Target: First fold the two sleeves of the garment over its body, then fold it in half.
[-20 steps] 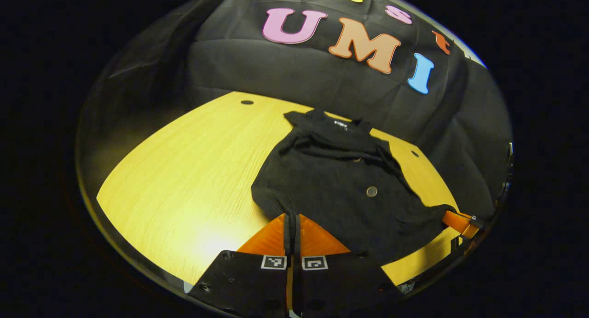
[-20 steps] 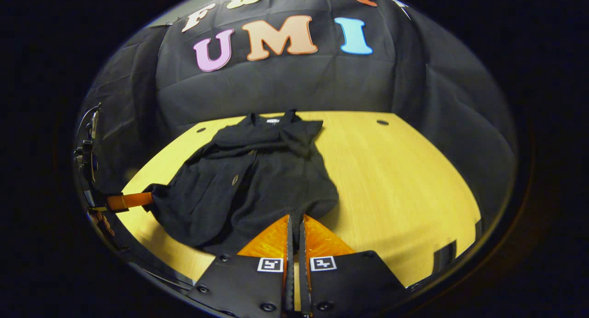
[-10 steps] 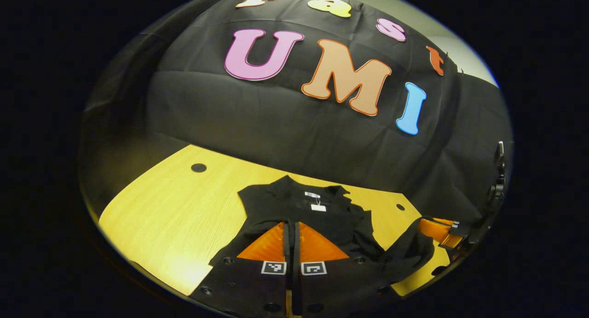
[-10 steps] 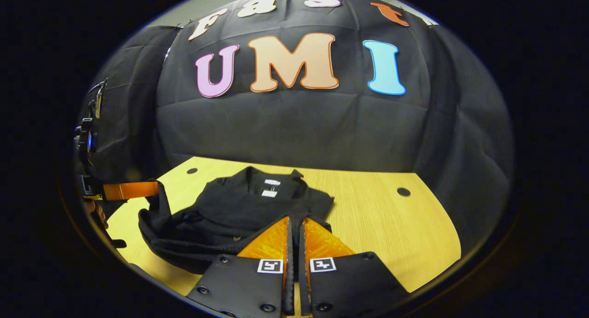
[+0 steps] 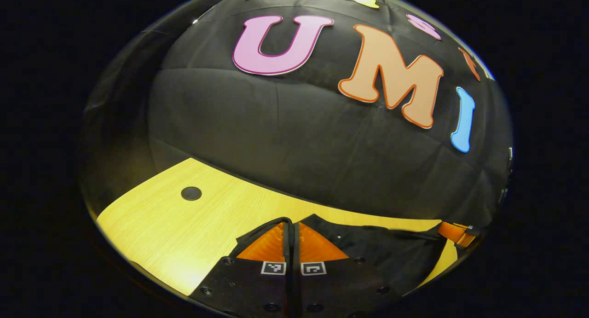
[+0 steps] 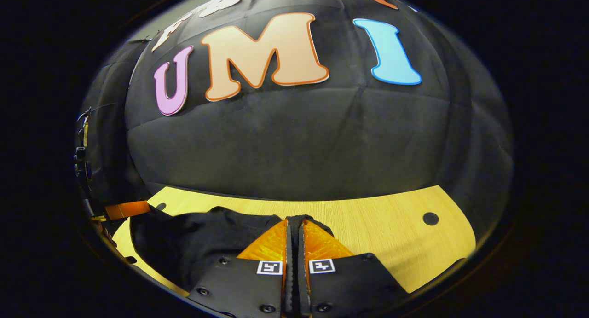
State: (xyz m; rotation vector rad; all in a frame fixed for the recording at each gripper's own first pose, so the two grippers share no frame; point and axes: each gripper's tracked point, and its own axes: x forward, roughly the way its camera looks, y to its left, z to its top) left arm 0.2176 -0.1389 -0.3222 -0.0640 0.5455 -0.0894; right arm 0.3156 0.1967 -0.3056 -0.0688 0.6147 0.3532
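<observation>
The black garment [image 5: 391, 249] lies bunched on the wooden table [image 5: 152, 216], close to the far edge by the booth wall. My left gripper [image 5: 291, 222] is shut on an edge of the cloth, with a thin strip of fabric pinched between its fingers. My right gripper [image 6: 294, 219] is likewise shut on the garment [image 6: 193, 237], whose fabric spreads to its left. The right gripper [image 5: 453, 233] appears at the far right of the left gripper view, and the left gripper [image 6: 126, 210] at the far left of the right gripper view. Most of the garment is hidden beneath the grippers.
The booth's black cloth wall rises just behind the table's far edge. A round dark hole [image 5: 191, 193] sits in the table to the left of the garment, and another hole [image 6: 430, 218] to the right. Bare wood [image 6: 391, 230] lies to the right of the garment.
Both grippers have carried the garment's near edge forward over its body toward the collar. The wall is now much closer, and the collar label has gone out of sight.
</observation>
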